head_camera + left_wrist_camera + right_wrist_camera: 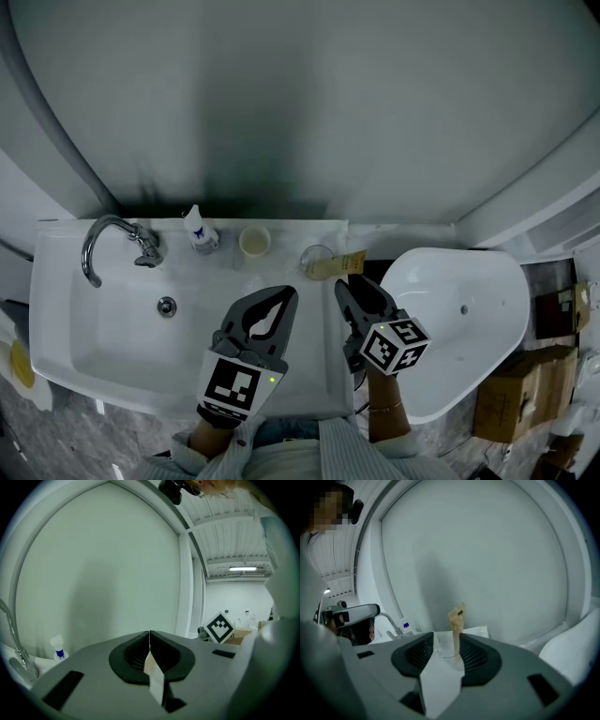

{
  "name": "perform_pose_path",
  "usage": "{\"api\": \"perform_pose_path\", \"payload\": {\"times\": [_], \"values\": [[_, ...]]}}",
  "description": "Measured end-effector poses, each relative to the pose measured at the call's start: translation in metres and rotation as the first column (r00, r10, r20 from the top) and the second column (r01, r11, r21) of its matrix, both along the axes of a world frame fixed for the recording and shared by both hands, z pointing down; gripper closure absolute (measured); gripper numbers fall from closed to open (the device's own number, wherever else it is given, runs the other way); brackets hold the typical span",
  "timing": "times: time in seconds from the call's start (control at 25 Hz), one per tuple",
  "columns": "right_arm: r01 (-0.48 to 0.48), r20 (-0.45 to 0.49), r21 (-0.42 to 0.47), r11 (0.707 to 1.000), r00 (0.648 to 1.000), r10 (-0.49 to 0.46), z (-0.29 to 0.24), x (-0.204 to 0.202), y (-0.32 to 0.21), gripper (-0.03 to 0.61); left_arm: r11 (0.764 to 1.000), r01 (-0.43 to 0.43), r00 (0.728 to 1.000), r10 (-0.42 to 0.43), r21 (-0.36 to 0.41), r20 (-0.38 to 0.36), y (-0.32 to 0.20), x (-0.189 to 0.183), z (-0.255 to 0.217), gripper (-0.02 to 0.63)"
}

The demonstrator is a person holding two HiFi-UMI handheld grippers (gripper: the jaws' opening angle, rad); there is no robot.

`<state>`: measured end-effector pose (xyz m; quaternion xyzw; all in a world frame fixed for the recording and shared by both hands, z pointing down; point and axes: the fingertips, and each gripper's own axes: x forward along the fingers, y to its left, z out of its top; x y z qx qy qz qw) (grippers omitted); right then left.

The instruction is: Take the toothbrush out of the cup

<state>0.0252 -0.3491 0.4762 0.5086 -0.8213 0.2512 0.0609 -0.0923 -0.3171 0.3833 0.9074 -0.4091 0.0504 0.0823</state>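
A clear glass cup [317, 255] stands on the sink's back ledge, and a tan toothbrush [339, 265] leans out of it to the right. My right gripper [358, 286] is just in front of it. In the right gripper view the cup [446, 646] and the upright toothbrush [456, 620] show in the gap of the right gripper [446, 637], whose jaws stand open, apart from both. My left gripper [281, 298] hovers over the basin, left of the cup. In its own view the left gripper [149, 633] is shut with nothing in it.
A chrome faucet [112, 239], a small white bottle with a blue label [199, 232] and a cream cup [255, 241] line the ledge of the white sink [56, 309]. A white rounded fixture [469, 319] and a cardboard box [511, 403] are at the right.
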Motion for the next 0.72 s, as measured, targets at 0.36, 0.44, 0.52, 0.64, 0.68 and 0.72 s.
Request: {"api": "perform_pose_path", "payload": {"times": [0.36, 0.44, 0.52, 0.64, 0.68, 0.72], "values": [[-0.008, -0.021, -0.036, 0.999, 1.0, 0.007, 0.016, -0.003, -0.014, 0.4, 1.0, 0.002, 1.0, -0.002, -0.013, 0.001, -0.008, -0.005, 0.012, 0.597], [-0.006, -0.028, -0.043, 0.999, 1.0, 0.004, 0.019, -0.005, -0.017, 0.394, 1.0, 0.003, 1.0, -0.003, -0.017, 0.003, -0.01, -0.007, 0.014, 0.597], [-0.005, -0.039, -0.048, 0.999, 0.999, 0.003, 0.021, -0.006, -0.02, 0.393, 1.0, 0.004, 1.0, -0.004, -0.024, 0.004, -0.011, -0.007, 0.018, 0.597], [-0.004, -0.069, -0.045, 0.999, 0.998, 0.001, 0.024, -0.008, -0.025, 0.393, 0.999, 0.01, 1.0, -0.01, -0.04, 0.004, -0.013, -0.008, 0.025, 0.597], [-0.004, -0.078, -0.044, 0.999, 0.997, 0.001, 0.025, -0.008, -0.027, 0.393, 0.999, 0.012, 1.0, -0.011, -0.043, 0.004, -0.013, -0.009, 0.027, 0.597], [-0.004, -0.085, -0.042, 0.999, 0.996, 0.001, 0.025, -0.009, -0.028, 0.393, 0.999, 0.013, 1.0, -0.013, -0.046, 0.005, -0.014, -0.009, 0.029, 0.597]]}}
